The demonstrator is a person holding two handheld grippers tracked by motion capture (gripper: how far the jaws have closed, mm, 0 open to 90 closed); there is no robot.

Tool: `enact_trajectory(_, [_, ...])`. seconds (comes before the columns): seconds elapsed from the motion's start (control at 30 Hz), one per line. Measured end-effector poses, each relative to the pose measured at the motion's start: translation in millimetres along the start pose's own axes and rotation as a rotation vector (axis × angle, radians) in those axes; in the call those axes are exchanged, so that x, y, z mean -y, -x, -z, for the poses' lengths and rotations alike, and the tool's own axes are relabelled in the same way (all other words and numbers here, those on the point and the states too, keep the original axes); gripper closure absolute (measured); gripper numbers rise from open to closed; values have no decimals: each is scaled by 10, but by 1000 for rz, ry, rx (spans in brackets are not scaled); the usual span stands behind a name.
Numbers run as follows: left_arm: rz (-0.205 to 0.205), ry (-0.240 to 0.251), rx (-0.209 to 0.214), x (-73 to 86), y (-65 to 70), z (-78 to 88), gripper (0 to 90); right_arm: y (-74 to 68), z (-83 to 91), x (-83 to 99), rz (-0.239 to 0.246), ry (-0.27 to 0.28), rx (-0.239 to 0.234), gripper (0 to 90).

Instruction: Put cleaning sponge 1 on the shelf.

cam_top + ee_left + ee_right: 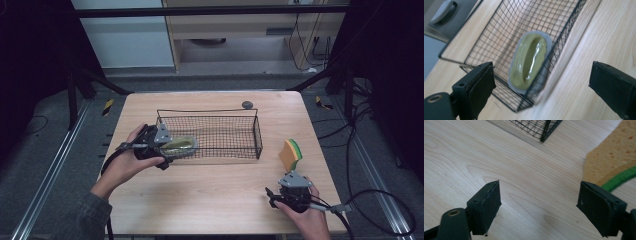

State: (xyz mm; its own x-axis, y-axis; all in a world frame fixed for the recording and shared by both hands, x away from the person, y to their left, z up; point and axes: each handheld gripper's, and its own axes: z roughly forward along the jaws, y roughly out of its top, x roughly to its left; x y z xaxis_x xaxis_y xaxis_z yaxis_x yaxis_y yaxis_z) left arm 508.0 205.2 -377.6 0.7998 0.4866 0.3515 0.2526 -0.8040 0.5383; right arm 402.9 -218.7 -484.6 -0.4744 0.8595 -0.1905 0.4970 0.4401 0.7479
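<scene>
1. My left gripper (541, 82) fingers apart; green soap dish (530, 61) lies free in the wire basket (252, 112) corner.
2. Right gripper (539, 206) fingers apart, nothing between; sponge (290, 154) stands on the tabletop (210, 192) just beyond.
3. Sponge looks light, soft, squashy; I'd pinch across its flat faces.

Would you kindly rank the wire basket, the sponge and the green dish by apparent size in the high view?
1. Wire basket, clearly the largest.
2. Green dish and sponge look about alike; I would not rank them.

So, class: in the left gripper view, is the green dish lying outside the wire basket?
No, the green dish lies inside the wire basket, against its corner.
</scene>
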Motion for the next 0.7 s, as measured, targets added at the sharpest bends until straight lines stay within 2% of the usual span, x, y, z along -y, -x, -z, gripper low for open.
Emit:
enact_trajectory(0.1, [51,23,-3,128,58,38,53,38,39,0,-6,2,18,232])
enact_trajectory(0.2, [88,25,-23,267,102,66,53,87,94,-3,-15,-6,36,246])
enact_trajectory(0.27, [144,45,-16,418,132,64,53,140,167,3,-39,3,48,264])
enact_trajectory(0.3, [144,45,-16,418,132,64,52,140,167,3,-39,3,48,264])
enact_trajectory(0.37, [161,29,-22,517,144,50,51,196,232,18,-64,15,63,285])
enact_trajectory(0.4, [194,33,-23,619,151,40,52,219,250,24,-68,13,71,291])
enact_trajectory(0.43, [194,33,-23,619,151,40,52,219,250,24,-68,13,71,291])
enact_trajectory(0.47, [221,33,-23,714,160,33,52,261,277,38,-86,24,75,298])
enact_trajectory(0.5, [221,33,-23,714,160,33,52,261,277,38,-86,24,75,298])
enact_trajectory(0.7, [291,5,-44,974,193,-42,53,353,305,64,-127,33,92,314])
